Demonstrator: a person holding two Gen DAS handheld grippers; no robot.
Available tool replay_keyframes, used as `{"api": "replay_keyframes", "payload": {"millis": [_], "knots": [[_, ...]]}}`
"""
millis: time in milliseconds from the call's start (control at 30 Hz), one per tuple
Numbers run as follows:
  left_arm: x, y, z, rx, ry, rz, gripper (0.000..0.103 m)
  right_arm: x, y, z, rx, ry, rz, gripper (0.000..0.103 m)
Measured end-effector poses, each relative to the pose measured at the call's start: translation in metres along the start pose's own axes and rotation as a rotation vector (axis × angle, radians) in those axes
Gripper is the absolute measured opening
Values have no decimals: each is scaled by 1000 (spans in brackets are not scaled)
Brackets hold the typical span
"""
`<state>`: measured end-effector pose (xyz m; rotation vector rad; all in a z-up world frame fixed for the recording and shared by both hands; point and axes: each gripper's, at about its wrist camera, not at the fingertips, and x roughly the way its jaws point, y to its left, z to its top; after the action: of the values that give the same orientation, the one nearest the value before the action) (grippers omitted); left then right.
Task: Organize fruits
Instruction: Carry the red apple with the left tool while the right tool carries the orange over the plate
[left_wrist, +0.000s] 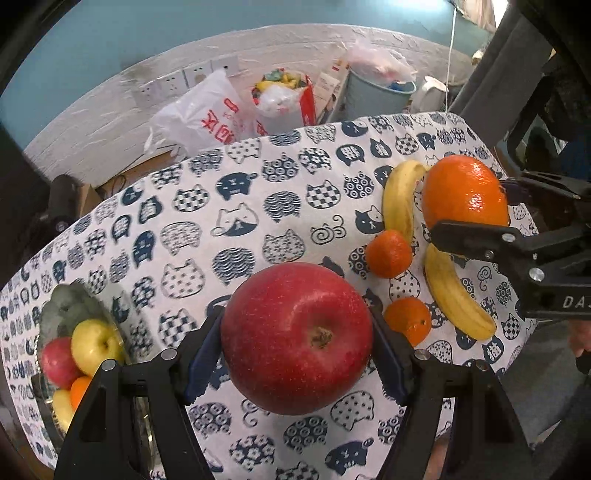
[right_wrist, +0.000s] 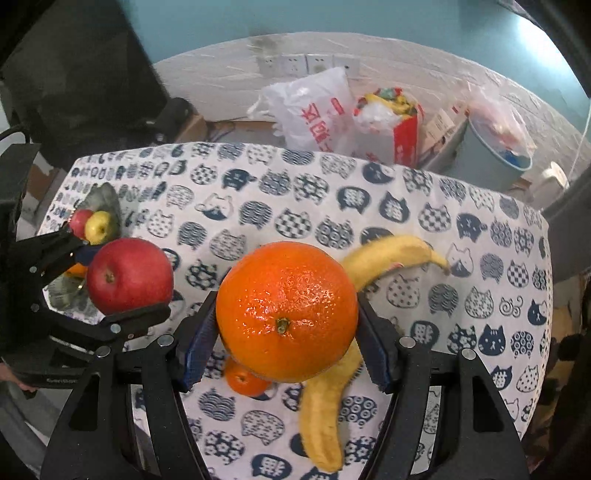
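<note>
A red apple was squeezed in the left tongs and a big orange in the right tongs, both seemingly lifted off the tabletop, likely for the fruit bowl at the left edge.

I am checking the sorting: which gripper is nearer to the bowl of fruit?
Left. The left gripper, holding the red apple, is beside the bowl; the right gripper, holding the big orange, is farther away.
</note>
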<state>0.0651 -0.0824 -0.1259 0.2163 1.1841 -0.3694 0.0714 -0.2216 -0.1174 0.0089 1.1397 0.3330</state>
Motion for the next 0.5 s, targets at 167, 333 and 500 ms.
{"api": "replay_keyframes", "payload": {"millis": [167,333,500], "knots": [[-19,16,-11,-27,-26,8,75,-3,23,7,-40,-16,16,69],[-34,34,-23,-58,-49,23,75,-5,48,15,-76,-26,38,69],[-50,56,-38,-106,-65,28,75,-4,73,22,-105,-29,66,69]]}}
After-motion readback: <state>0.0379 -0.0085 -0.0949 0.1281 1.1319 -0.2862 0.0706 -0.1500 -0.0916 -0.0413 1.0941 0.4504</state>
